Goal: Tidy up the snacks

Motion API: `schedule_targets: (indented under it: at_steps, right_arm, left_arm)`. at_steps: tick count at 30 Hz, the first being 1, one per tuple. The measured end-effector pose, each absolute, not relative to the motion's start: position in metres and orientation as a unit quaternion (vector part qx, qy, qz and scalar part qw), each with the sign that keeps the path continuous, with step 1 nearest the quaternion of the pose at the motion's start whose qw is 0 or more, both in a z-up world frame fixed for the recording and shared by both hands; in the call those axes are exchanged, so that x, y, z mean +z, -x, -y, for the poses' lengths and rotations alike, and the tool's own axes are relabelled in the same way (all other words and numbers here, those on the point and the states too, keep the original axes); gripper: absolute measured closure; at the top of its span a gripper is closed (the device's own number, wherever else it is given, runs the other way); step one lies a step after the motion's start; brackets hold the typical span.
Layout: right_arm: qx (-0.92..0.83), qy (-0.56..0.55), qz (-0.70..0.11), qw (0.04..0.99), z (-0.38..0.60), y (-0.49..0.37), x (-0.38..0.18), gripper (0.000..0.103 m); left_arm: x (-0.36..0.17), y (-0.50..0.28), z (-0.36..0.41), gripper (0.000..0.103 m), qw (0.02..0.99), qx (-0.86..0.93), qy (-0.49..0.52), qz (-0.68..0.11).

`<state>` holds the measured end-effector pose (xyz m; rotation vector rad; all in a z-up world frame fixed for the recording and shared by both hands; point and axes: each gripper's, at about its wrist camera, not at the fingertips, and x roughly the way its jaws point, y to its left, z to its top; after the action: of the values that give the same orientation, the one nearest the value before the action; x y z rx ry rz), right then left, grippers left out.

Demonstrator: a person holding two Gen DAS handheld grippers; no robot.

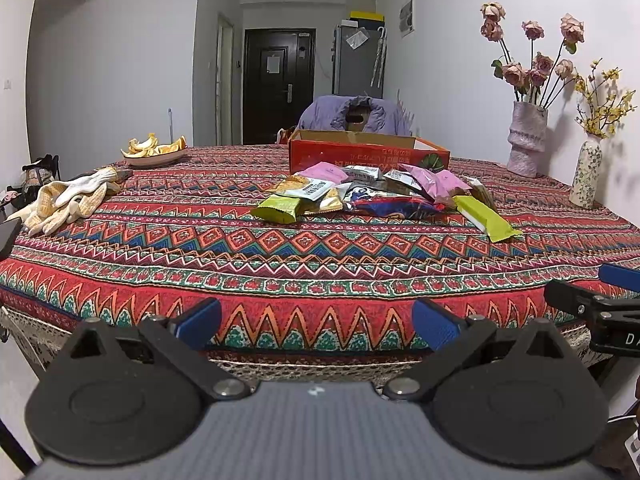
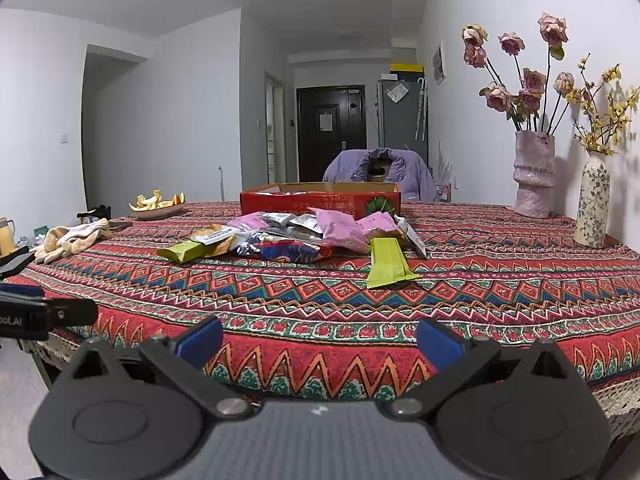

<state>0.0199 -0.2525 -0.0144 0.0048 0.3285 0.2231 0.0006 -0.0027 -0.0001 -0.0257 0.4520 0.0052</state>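
— Where are the snacks?

— Heaped mid-table: a pile of pink, silver and blue foil snack packets [image 2: 304, 236] on the table [image 2: 480, 280] with its red zigzag-patterned cloth, just in front of the shallow red cardboard box [image 2: 320, 202]. One lime-green wrapper [image 2: 386, 262] lies nearest us, another lime-green bar [image 1: 280, 209] at the pile's left.

— And the grippers?

— The left hand-held gripper [image 1: 316, 320] hangs at the near edge, blue pads spread wide, holding nothing. The right hand-held gripper [image 2: 320, 340] beside it is the same: parted, empty, well apart from the pile.
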Motion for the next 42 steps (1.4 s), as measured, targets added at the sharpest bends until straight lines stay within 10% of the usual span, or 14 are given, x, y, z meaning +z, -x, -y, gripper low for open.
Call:
schedule_targets:
  at_steps: [21,42]
  right_arm:
    - [0.101,0.01,-0.161,0.982,0.254,-0.03,-0.02,0.0]
    - [0.095,0.026,-0.237,0.966,0.259,-0.18,0.001,0.003]
  left_arm:
    - [-0.01,-0.017,0.008,0.0,0.975,0.018,-0.002,-0.223]
    - [0.006,-0.193,-0.025,0.0,0.956,0.03,-0.021,-0.291]
